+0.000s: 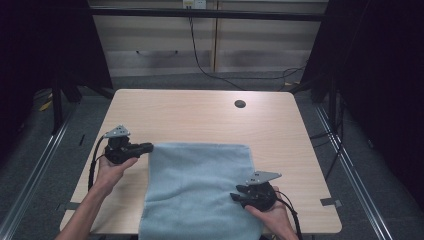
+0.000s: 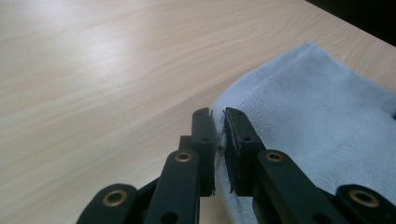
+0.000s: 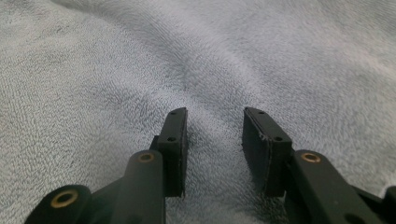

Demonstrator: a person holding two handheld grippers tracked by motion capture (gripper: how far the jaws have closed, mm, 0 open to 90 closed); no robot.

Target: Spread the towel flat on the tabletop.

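A light blue towel (image 1: 197, 190) lies flat on the wooden table (image 1: 200, 115), and its near end hangs over the front edge. My left gripper (image 1: 149, 147) sits at the towel's far left corner. In the left gripper view its jaws (image 2: 218, 116) are shut on the hem of the towel (image 2: 317, 107), which is pinched thin between the pads. My right gripper (image 1: 235, 193) is low over the towel's right side near the front. In the right gripper view the jaws (image 3: 215, 116) stand apart above the terry cloth (image 3: 140, 56), with a soft ridge running between them and no pad pressing.
A round cable hole (image 1: 240, 104) is in the table's far right part. Bare wood (image 2: 93, 70) spreads left of and beyond the towel. Metal floor rails run along both sides of the table, and a black cable (image 1: 200, 60) hangs behind it.
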